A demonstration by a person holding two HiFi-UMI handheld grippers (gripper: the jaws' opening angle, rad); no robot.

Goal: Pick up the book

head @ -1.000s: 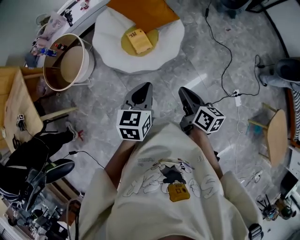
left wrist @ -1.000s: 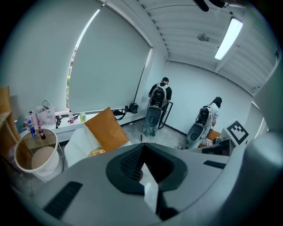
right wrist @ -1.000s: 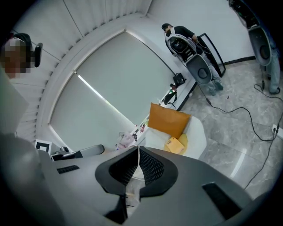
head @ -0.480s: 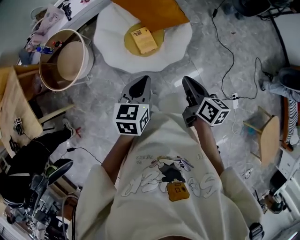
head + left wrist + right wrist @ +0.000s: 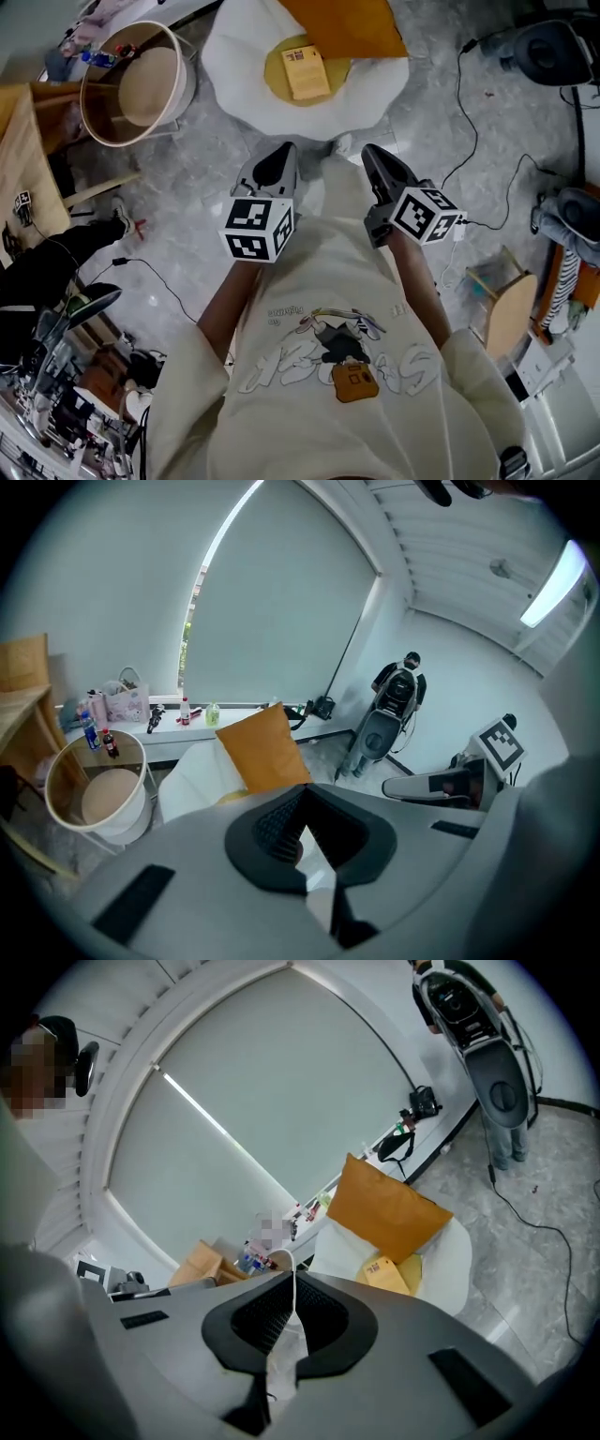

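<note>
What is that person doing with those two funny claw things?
A person is holding a gripper in each hand. The left gripper and the right gripper are both shut and hold nothing. They point toward a floor cushion shaped like a fried egg. A small tan book lies on its yellow middle, next to an orange pillow. Neither gripper touches the book, so it has not been picked up yet.

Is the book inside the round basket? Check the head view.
No, the book lies on the yellow centre of the white fried-egg cushion, outside the basket.
</note>
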